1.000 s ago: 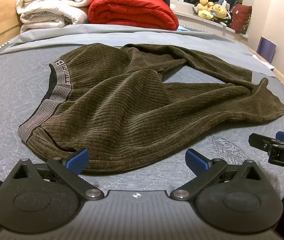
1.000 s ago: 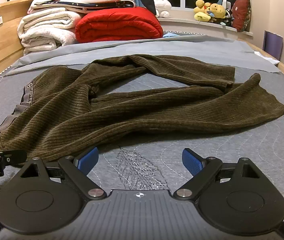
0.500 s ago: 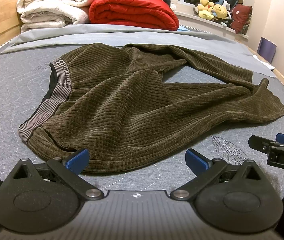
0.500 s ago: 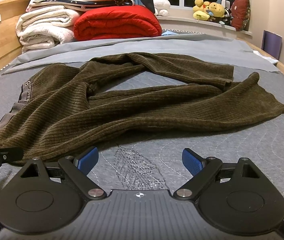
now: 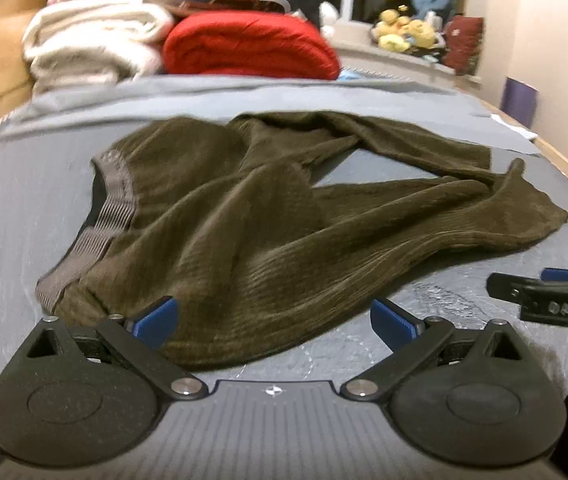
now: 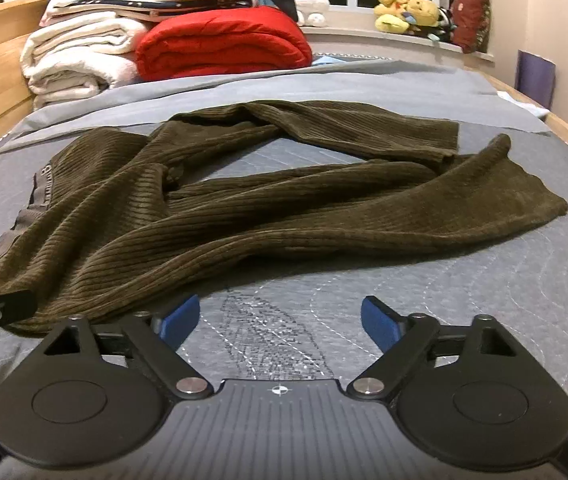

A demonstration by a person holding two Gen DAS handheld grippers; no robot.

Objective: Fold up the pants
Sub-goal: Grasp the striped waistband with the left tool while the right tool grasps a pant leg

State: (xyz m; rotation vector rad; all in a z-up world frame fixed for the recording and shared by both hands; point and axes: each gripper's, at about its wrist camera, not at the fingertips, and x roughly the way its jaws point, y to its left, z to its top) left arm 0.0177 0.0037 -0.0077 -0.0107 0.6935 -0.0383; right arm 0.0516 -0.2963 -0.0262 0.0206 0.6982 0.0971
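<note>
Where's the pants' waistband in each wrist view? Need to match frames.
Left wrist: the waistband runs down the left side, from mid-frame toward the left gripper.
Right wrist: the waistband sits at the far left edge, partly hidden by corduroy folds.
Shared landmark: the red folded blanket behind the pants.

A: What's on the bed?
B: Olive ribbed pants (image 6: 211,224), unfolded and rumpled, lying flat.
A: Which way?
B: Grey waistband (image 5: 103,216) left, legs crossing, hems at the right.
</note>
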